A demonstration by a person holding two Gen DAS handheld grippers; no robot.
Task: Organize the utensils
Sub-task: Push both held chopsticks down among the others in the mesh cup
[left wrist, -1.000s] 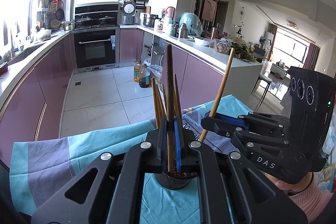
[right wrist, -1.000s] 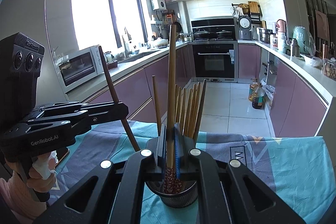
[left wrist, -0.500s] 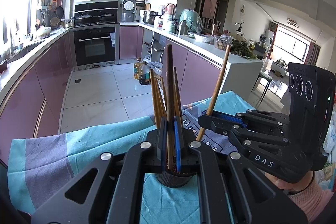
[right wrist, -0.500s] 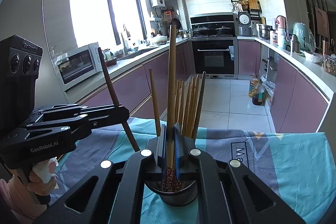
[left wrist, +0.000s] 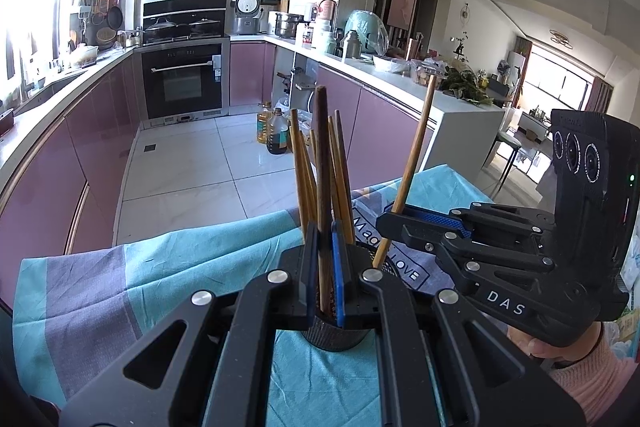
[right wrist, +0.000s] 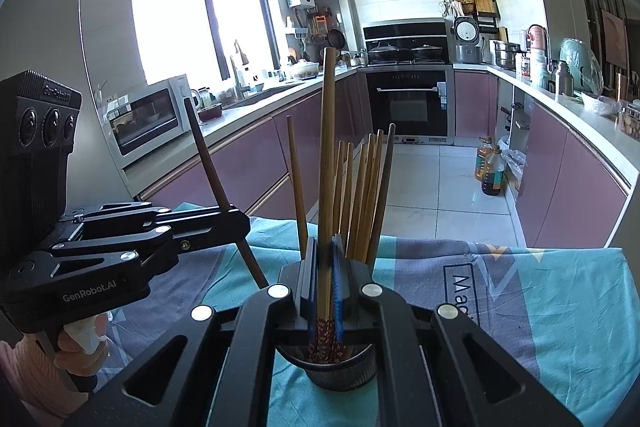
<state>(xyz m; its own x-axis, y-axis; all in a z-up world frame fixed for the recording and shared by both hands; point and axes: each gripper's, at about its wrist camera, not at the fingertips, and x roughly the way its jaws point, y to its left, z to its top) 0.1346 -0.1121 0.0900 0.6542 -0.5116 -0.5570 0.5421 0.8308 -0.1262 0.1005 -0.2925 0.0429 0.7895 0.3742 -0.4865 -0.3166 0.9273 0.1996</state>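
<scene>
L gripper [left wrist: 325, 267] clenches dark wooden chopstick [left wrist: 322, 163], R gripper [right wrist: 325, 279] a light one [right wrist: 328, 147]; both near-upright, tips over black mesh holder [right wrist: 340, 371].

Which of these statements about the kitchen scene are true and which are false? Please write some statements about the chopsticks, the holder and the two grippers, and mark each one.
1. The left gripper is shut on a dark chopstick. True.
2. The right gripper is open and holds nothing. False: it is shut on a light chopstick.
3. The mesh holder stands on a blue cloth. True.
4. The holder is empty. False: several chopsticks already stand in it.
5. Both held chopsticks lie flat on the cloth. False: both point upward, each with its lower end at the holder.
</scene>
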